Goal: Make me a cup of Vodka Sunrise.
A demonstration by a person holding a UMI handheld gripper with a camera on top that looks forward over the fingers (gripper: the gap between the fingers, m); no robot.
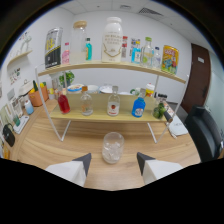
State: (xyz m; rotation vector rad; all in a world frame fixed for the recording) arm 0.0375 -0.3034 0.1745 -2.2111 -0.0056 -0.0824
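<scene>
With fingers apart around nothing, I see the glass (113,147) just ahead of my gripper (114,163); a clumsy reach for the shelf (107,116) bottles tips it.

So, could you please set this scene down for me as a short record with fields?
gripper: gripper, fingers open, holding nothing
glass: clear glass on the wooden table, just ahead of the fingers
lower shelf: red bottle, two clear bottles, blue bottle
upper shelf: large white jug among other bottles
</scene>
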